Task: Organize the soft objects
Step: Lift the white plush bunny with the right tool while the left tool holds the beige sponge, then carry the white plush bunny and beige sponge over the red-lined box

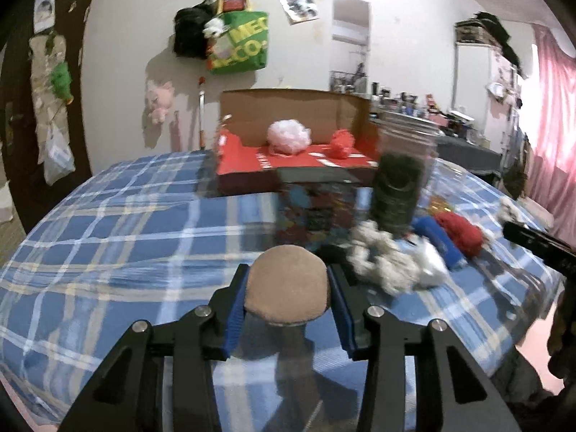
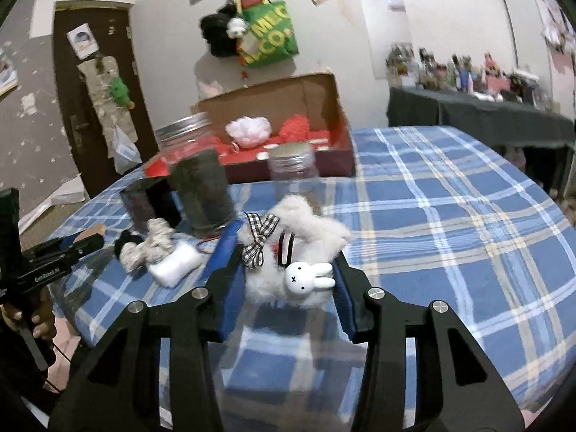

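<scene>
My left gripper (image 1: 287, 289) is shut on a round tan powder puff (image 1: 288, 284), lifted above the blue plaid cloth (image 1: 126, 223). My right gripper (image 2: 288, 273) is shut on a white fluffy pouch (image 2: 291, 248) that has a checked ribbon and a white rabbit charm (image 2: 307, 276). At the back stands an open red cardboard box (image 1: 288, 162) holding a pale pink pom-pom (image 1: 288, 135) and a red yarn ball (image 1: 341, 143). Loose on the cloth lie a grey-white knitted scrap (image 2: 145, 246), a white pad (image 2: 175, 262), a blue roll (image 1: 441, 244) and a red yarn ball (image 1: 459, 233).
A clear jar with dark filling (image 2: 201, 187), a smaller empty jar (image 2: 293, 171) and a patterned dark box (image 1: 316, 208) stand before the red box. A person's hand (image 2: 39, 324) holds the left gripper's handle. A cluttered dark table (image 2: 478, 108) lies far right; a door (image 2: 93, 100) on the left.
</scene>
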